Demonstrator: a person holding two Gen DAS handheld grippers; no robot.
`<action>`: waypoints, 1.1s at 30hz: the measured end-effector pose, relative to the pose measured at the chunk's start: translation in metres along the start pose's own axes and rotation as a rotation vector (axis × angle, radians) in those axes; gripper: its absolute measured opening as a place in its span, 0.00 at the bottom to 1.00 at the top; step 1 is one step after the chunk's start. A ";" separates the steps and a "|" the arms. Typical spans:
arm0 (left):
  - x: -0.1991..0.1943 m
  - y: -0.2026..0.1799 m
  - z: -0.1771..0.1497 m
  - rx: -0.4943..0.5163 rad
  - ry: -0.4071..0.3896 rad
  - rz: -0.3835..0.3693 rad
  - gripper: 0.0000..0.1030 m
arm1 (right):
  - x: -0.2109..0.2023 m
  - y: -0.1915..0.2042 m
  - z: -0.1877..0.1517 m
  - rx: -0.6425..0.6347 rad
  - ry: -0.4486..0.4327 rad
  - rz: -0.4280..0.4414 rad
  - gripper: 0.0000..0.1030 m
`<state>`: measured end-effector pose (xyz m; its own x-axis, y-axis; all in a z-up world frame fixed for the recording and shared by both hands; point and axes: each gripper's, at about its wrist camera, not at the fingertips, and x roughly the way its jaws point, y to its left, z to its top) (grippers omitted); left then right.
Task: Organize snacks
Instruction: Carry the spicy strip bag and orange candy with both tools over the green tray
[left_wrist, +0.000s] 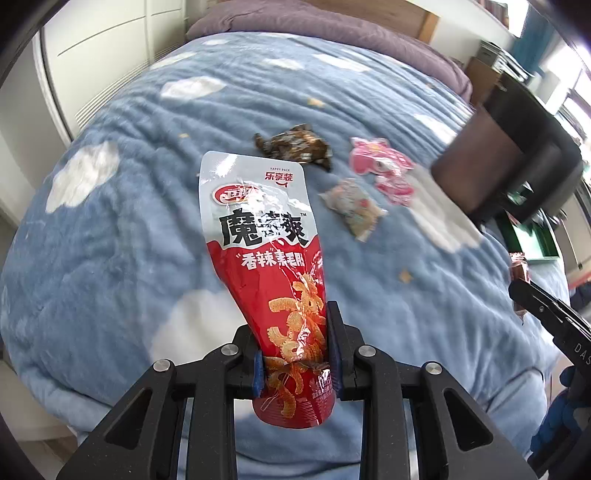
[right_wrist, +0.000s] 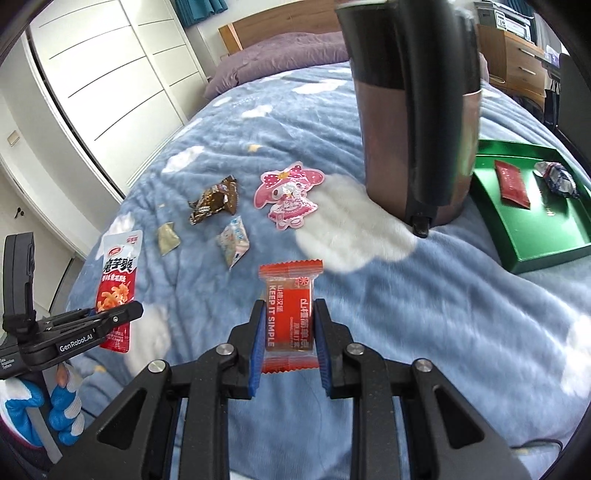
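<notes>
With my left gripper (left_wrist: 295, 350) clamped on the red pouch (left_wrist: 266, 266) and my right gripper (right_wrist: 290, 347) clamped on the orange bar (right_wrist: 290, 314) above the bed's (right_wrist: 424, 314) near edge, I should carry both level to the green tray (right_wrist: 546, 254) at its right edge, clearing the dark canister (right_wrist: 417, 122).

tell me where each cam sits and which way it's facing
Left wrist: on the left gripper, looking down along its fingers at the blue cloud blanket; clamps a red and white spicy snack pouch.
Right wrist: on the right gripper, facing the bed and green tray; clamps an orange hawthorn bar; gloved hand at left.
Shared: pink cartoon packet, brown wrapper.
</notes>
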<state>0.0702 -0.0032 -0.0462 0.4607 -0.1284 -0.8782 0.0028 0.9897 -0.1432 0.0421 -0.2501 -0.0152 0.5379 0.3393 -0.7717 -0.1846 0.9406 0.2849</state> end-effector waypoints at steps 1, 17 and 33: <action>-0.003 -0.003 -0.002 0.013 -0.001 -0.005 0.22 | -0.006 -0.001 -0.003 0.001 -0.003 -0.003 0.00; -0.029 -0.109 -0.036 0.296 0.015 -0.116 0.22 | -0.092 -0.083 -0.053 0.166 -0.109 -0.093 0.00; -0.036 -0.252 -0.047 0.604 0.021 -0.187 0.22 | -0.139 -0.193 -0.073 0.355 -0.206 -0.164 0.00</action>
<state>0.0110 -0.2505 -0.0003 0.3864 -0.2973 -0.8731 0.5851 0.8108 -0.0172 -0.0570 -0.4784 -0.0041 0.6957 0.1431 -0.7039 0.1917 0.9075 0.3739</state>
